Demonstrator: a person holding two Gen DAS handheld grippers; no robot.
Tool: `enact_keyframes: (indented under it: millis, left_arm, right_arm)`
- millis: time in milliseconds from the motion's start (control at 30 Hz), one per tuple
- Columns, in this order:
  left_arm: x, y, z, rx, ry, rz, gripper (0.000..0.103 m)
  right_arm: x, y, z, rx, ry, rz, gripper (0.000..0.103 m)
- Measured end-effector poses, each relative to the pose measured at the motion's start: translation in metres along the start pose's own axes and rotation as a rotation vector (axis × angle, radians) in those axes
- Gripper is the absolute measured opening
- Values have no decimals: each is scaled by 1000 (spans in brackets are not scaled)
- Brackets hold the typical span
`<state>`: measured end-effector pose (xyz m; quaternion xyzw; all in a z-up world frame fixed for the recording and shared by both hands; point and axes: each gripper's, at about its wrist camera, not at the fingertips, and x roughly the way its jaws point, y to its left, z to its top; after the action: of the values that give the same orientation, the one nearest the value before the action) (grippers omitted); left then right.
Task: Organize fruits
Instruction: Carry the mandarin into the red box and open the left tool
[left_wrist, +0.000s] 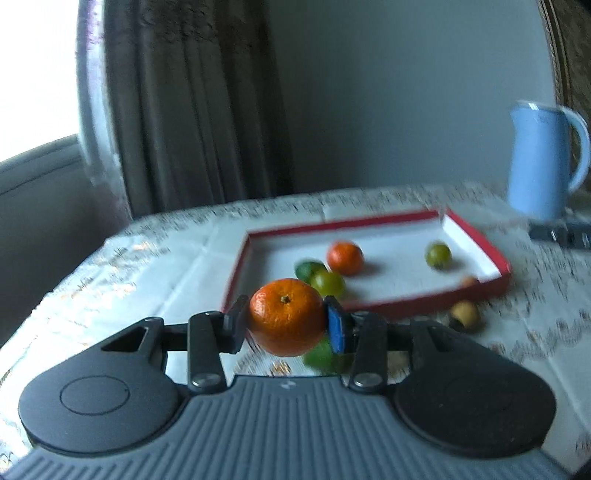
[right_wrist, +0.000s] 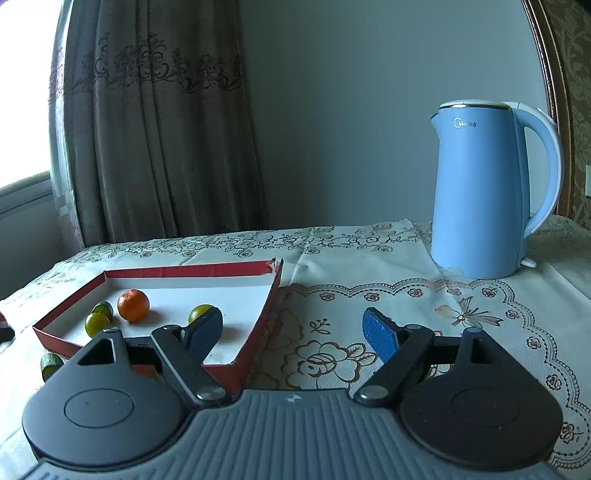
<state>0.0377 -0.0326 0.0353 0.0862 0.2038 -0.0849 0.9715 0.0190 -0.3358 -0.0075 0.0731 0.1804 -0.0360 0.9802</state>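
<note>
- While the left tongs pinch a mandarin above the counter, its round skin could slip before reaching the red tray.
- The right tongs stand spread, holding nothing.

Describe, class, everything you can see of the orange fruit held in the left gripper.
The orange fruit is a small round citrus, a mandarin by its look, with a glossy, dimpled, bright orange peel and a small greenish-brown stem scar facing the camera. It looks whole and unpeeled. The left gripper clamps it from both sides, one dark pad and one blue pad pressing on it. It is lifted clear of the tablecloth, in front of the red-rimmed tray.
</note>
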Motion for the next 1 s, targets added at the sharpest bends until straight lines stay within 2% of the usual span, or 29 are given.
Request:
enact_keyframes:
  millis: [133, 333, 633, 1000]
  left_arm:
    - [12, 9, 15, -25, -34, 52, 39]
    - [44, 15, 29, -64, -31, 104, 39]
    - [84, 11, 22, -83, 10, 108, 40]
    - [101, 17, 18, -103, 76, 78, 40]
  right_arm:
    - [0, 1, 0, 0, -2, 4, 83]
    - [0, 2, 0, -4, -1, 8, 83]
    - [0, 6, 2, -19, -8, 13, 83]
    - [5, 11, -2, -26, 18, 16, 83]
